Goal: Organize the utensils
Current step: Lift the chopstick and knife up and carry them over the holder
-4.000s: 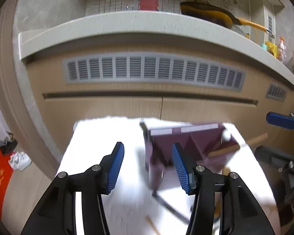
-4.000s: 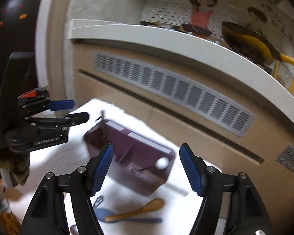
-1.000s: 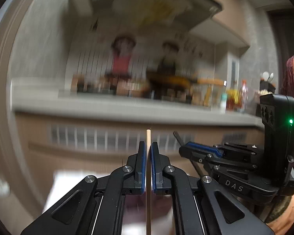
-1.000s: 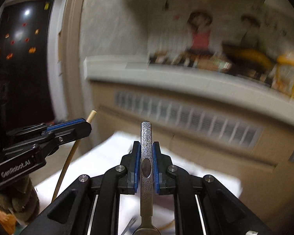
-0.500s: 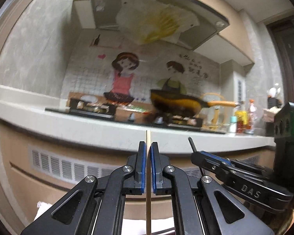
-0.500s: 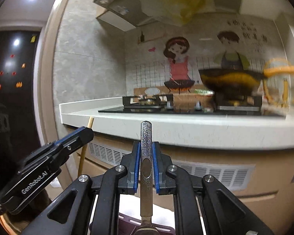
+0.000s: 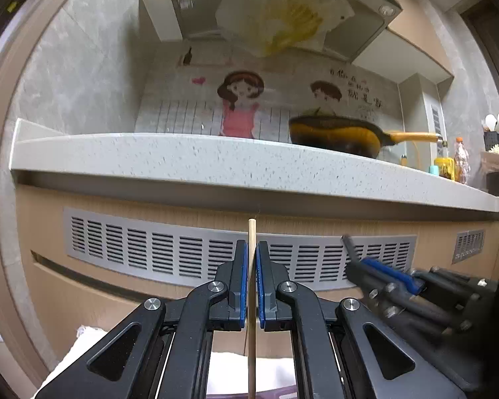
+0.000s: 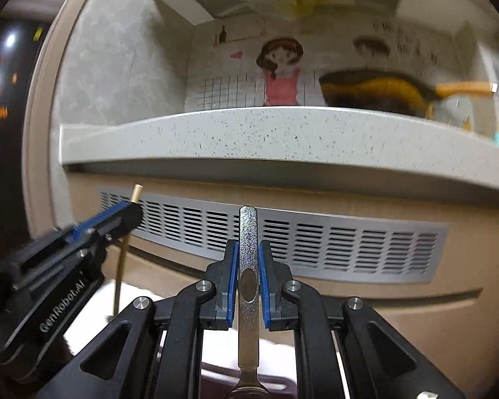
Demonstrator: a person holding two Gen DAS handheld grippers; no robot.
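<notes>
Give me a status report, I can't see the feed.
Left gripper shut on thin wooden chopstick, upright. Right gripper shut on speckled metal utensil handle, upright. Purple organizer tray below. Nothing blocking.

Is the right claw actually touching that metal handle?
Touching. The right wrist view shows the right claw with both blue pads pressed against the upright metal handle.

Home kitchen: countertop (image 7: 216, 163), frying pan (image 7: 336, 134), range hood (image 7: 282, 6).
</notes>
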